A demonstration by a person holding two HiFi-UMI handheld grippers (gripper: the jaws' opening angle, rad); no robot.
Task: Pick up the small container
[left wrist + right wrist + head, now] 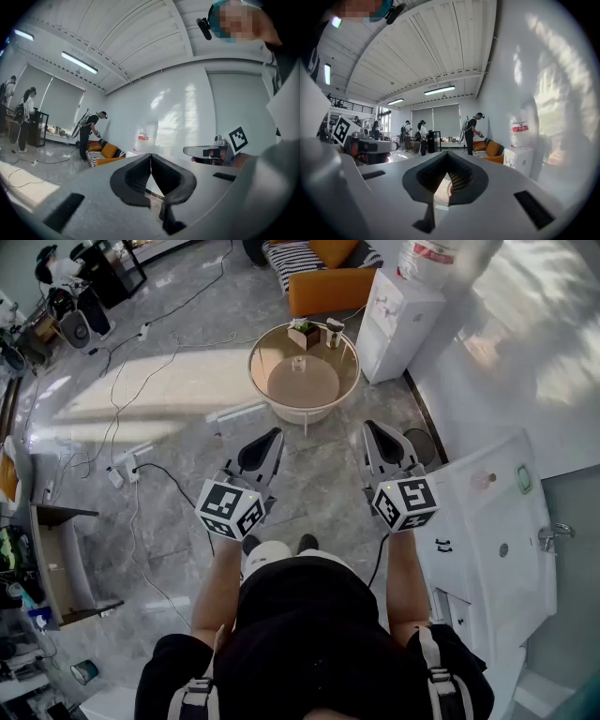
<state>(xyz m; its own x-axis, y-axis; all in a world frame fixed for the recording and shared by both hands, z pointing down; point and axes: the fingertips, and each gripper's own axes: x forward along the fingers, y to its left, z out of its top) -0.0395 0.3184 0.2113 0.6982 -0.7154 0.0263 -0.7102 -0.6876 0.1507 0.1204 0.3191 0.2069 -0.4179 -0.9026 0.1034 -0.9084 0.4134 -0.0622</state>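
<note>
Small container (298, 363) on round desk (255, 381), far from left gripper (272, 437) and right gripper (372, 428); jaws closed, empty: arriving unopened could topple it.

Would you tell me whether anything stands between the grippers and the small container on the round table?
Nothing visible does: only floor separates the left gripper and right gripper from the round table, and the small container stands alone mid-table.

Black short-sleeved top (309, 615), grey shoulder straps (197, 697) with black buckles, dark shoes (253, 544). Left claw (270, 437) and right claw (373, 427) alike — pale grey shells with dark slots, black ribbed pads (137, 176), each carrying a white cube (230, 509) of black square markers.
</note>
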